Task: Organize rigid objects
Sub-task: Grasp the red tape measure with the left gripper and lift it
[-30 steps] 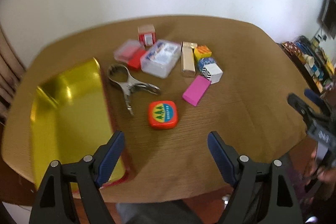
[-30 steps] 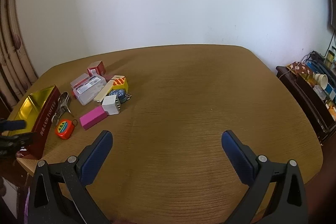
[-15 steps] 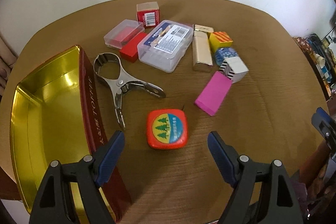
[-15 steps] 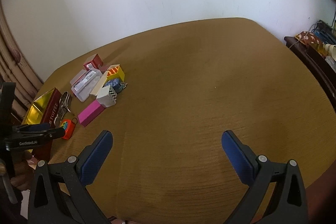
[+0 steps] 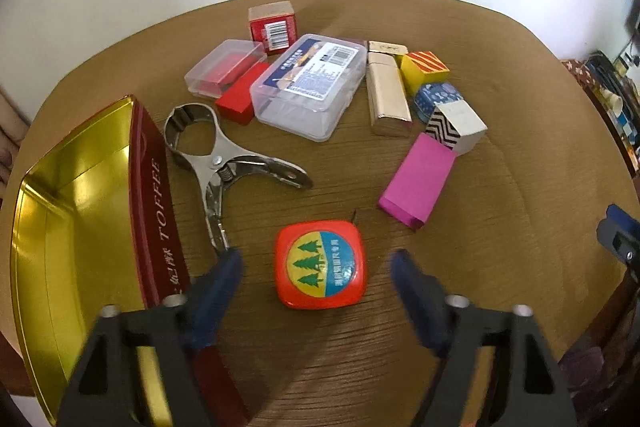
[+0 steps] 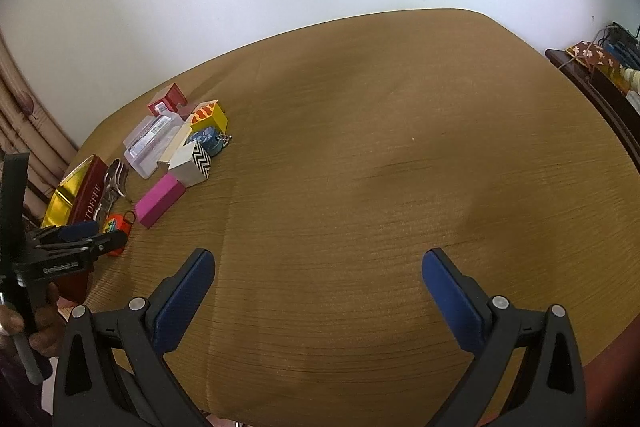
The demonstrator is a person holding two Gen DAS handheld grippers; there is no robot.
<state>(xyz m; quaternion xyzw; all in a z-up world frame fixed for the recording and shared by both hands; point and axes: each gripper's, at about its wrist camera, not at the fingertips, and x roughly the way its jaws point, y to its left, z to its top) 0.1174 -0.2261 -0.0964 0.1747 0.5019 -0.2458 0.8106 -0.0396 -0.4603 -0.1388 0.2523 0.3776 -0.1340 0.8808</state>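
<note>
Fingers of the left gripper (image 5: pixel 316 267) straddle the orange tape measure (image 5: pixel 320 264) just right of the gold tin (image 5: pixel 60 211), closing but not touching, while the right gripper (image 6: pixel 318 263) hangs released, well apart.

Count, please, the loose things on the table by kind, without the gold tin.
Small boxes and blocks: 6
Clear plastic cases: 2
Metal clamp: 1
Orange tape measure: 1
Blue tape roll: 1
Total: 11

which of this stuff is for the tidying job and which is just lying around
For the job: toffee tin, tape measure, metal clamp, pink box, clear case, zigzag cube.
Lying about: side shelf clutter, curtain.
</note>
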